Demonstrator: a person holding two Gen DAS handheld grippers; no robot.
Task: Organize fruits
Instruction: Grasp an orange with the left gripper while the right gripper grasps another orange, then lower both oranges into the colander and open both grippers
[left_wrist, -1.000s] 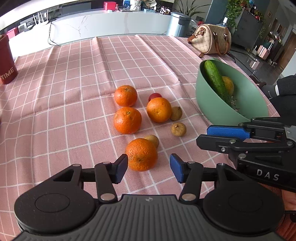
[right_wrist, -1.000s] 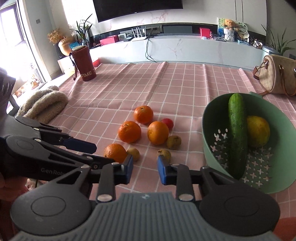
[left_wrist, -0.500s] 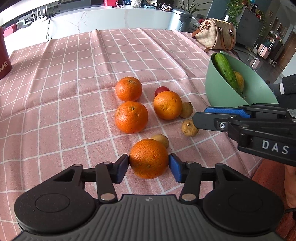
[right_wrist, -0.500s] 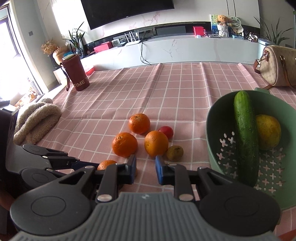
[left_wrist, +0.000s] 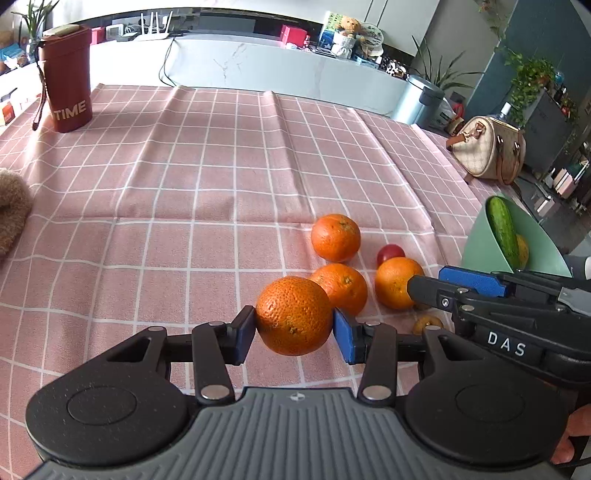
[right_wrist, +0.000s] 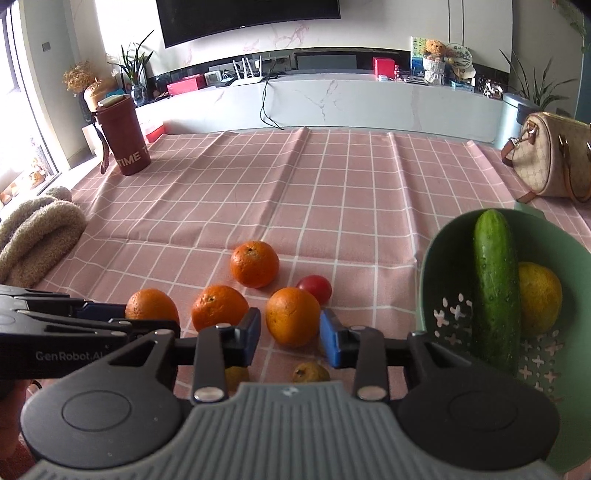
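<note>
The pink checked tablecloth (left_wrist: 207, 177) covers the whole table surface. At its right edge stands the green colander bowl (right_wrist: 430, 266); a cucumber (right_wrist: 495, 288) leans upright against the inner wall, and a yellow citrus fruit (right_wrist: 539, 295) lies beside it, touching it.

The left gripper (left_wrist: 293, 328) grips the nearest orange (left_wrist: 293, 314): both blue pads press on its sides. Its jaws have just been closing onto the fruit, and it appears raised slightly off the cloth.

The right gripper (right_wrist: 290, 332) stands with its jaws parted; they have just been opening. A second orange (right_wrist: 291, 315) sits between the pads, with a visible gap on each side, so no grip is made.

Two further oranges lie loose on the cloth: the middle orange (right_wrist: 218, 306) just left of the right gripper, and the far orange (right_wrist: 255, 264) behind it. A small red fruit (right_wrist: 314, 288) touches the second orange from behind. Two small brownish fruits (right_wrist: 310, 371) lie close under the right gripper.

At the far left corner stands a dark red cup (left_wrist: 68, 77) marked TIME.
</note>
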